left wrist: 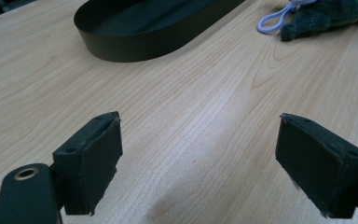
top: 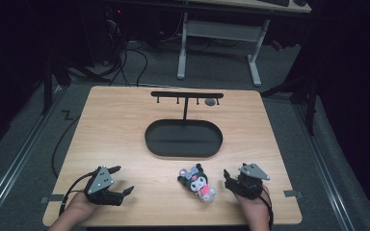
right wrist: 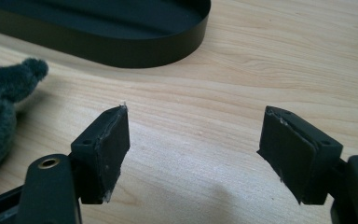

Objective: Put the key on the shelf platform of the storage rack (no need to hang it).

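**Both grippers open and empty, plush keychain toy lying between them**

My left gripper [top: 120,180] rests at the near left of the wooden table [top: 120,125], its jaws spread wide with nothing between them. My right gripper [top: 229,177] sits at the near right, jaws also spread and empty. In each gripper view I see bare wood grain between my two black pads.

Between the grippers, closer to the right one, lies a small plush toy [top: 197,182]: dark body, pale face, pink lower part. It lies on its side on the table, apart from both grippers. In the left gripper view a pale blue loop [left wrist: 274,19] sticks out from its head end.

Beyond the toy sits a black oval tray [top: 150,139], and from its far side rises a thin black hanger stand [top: 187,95] with small pegs under its crossbar.

The likely trouble, as I judge it: the toy is soft and light, so a jaw arriving off-centre could push it along the table instead of closing on it. The loop is thin and floppy, and could slip out of a pinch or miss a peg.
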Demonstrator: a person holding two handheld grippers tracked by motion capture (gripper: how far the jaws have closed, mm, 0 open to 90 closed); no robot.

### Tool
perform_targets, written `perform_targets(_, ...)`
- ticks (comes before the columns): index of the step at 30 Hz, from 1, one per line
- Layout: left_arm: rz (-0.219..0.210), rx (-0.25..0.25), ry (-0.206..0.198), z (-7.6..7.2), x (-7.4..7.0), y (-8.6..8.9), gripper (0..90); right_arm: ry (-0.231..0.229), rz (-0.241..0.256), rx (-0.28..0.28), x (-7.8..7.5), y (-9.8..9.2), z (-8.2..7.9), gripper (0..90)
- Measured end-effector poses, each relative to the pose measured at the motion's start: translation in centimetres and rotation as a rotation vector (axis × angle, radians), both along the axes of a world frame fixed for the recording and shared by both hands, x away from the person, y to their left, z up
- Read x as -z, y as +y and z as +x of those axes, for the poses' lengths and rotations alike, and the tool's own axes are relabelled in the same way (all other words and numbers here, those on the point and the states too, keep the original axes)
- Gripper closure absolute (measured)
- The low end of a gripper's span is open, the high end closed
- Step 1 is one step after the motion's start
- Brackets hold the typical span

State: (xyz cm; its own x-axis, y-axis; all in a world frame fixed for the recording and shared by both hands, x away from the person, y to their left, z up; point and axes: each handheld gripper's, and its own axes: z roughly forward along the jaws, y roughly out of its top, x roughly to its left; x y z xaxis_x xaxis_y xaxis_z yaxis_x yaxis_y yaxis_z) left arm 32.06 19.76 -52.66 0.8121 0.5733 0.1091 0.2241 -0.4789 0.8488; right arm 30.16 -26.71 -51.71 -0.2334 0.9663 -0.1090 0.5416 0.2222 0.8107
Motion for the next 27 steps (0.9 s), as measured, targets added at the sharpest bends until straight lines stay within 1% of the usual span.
perform_targets(5, -0.003, -0.007, 0.007, 0.13, 0.0, 0.02, 15.5, -0.003, -0.023, -0.015, 0.13, 0.23, -0.11, 24.1)
perform_targets(6, 0.0, -0.005, 0.006, 0.13, -0.01, 0.01, 15.5, -0.003, -0.046, -0.023, 0.17, 0.39, -0.17, 24.2)
perform_targets(9, -0.002, 0.0, 0.001, 0.05, 0.03, -0.03, 15.5, -0.008, -0.043, -0.029, 0.09, 0.47, -0.24, 24.2)
perform_targets(18, 0.0, 0.004, -0.005, -0.06, 0.01, 0.01, 15.5, -0.017, -0.036, -0.017, 0.07, 0.51, -0.11, 24.2)
perform_targets(27, 0.003, 0.004, -0.002, -0.03, 0.0, -0.01, 15.5, -0.018, -0.029, -0.021, 0.09, 0.48, -0.14, 24.8)
